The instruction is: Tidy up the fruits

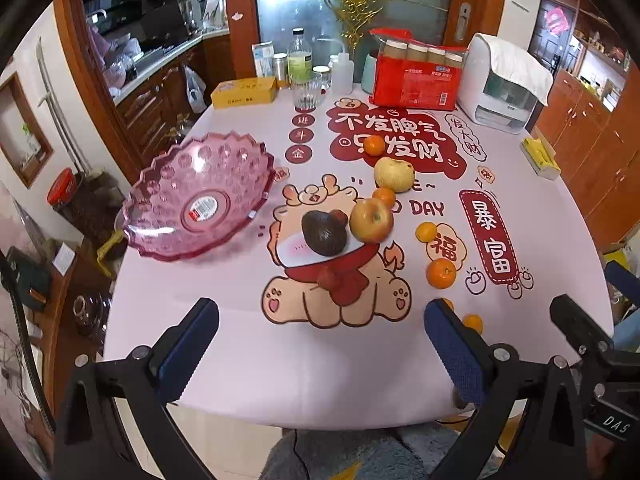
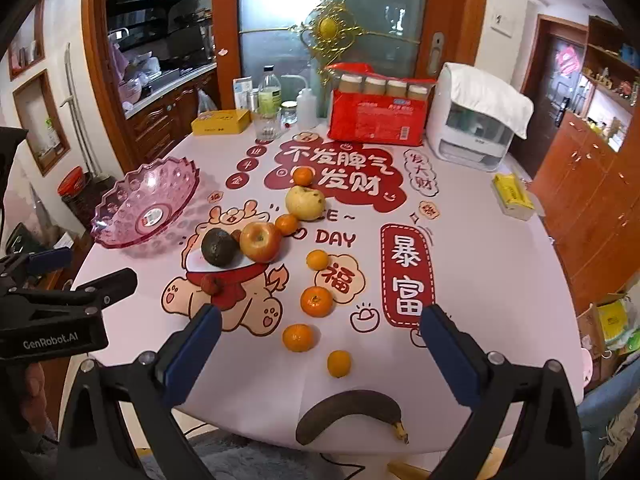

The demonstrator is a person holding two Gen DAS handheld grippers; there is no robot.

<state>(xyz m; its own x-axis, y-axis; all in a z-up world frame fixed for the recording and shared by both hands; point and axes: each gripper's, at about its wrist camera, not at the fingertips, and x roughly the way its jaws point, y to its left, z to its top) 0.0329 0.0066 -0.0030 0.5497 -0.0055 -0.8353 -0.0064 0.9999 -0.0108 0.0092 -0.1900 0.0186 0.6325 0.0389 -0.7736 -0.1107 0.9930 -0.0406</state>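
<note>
A pink glass fruit bowl [image 1: 200, 196] [image 2: 146, 206] stands empty at the table's left. In the middle lie a dark avocado [image 1: 323, 234] [image 2: 219, 247], a red-yellow apple [image 1: 371, 221] [image 2: 261, 241], a pale pear [image 1: 394, 174] [image 2: 305, 202] and several mandarins [image 2: 316, 301]. Near the front edge rests a blackened banana [image 2: 352, 414]. A small red fruit [image 2: 210, 283] sits by the avocado. My left gripper [image 1: 322, 344] hovers open over the front of the table. Open too, my right gripper [image 2: 320, 354] hangs above two mandarins and the banana. Neither holds anything.
At the back stand a red package of jars [image 2: 376, 118], a white appliance [image 2: 476, 124], bottles, a drinking glass [image 2: 267, 124] and a yellow box [image 2: 220, 122]. A yellow tissue pack [image 2: 512, 196] lies at the right. The left gripper's body [image 2: 52, 316] shows at the right view's left edge.
</note>
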